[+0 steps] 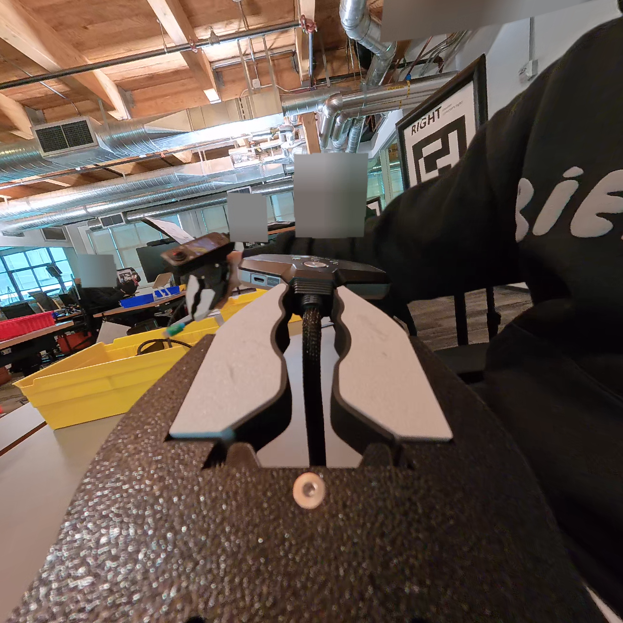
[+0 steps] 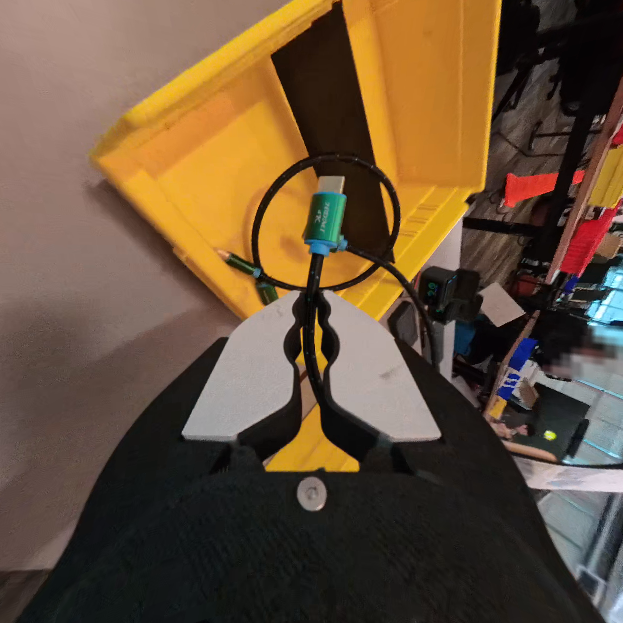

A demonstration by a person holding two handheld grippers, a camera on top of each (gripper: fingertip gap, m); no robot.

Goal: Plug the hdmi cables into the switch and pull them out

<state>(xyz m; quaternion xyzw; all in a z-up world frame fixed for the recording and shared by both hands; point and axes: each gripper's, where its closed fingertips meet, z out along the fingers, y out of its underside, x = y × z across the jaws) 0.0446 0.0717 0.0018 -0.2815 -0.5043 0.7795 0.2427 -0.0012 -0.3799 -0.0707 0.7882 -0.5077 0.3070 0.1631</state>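
Note:
In the left wrist view the black HDMI switch hangs in the air in front of me, with a round button on top and an empty port on its left face. My left gripper is shut on the ribbed collar of the switch's black braided cable. My right gripper is shut on a black braided HDMI cable just behind its green plug, which points away with its metal tip bare. The cable loops around behind the plug. The right gripper also shows in the left wrist view, left of the switch and apart from it.
A yellow bin lies on the pale table under the right gripper, with two more green plugs and a black strip inside. The same bin sits at the left. A person's dark sleeve fills the right side.

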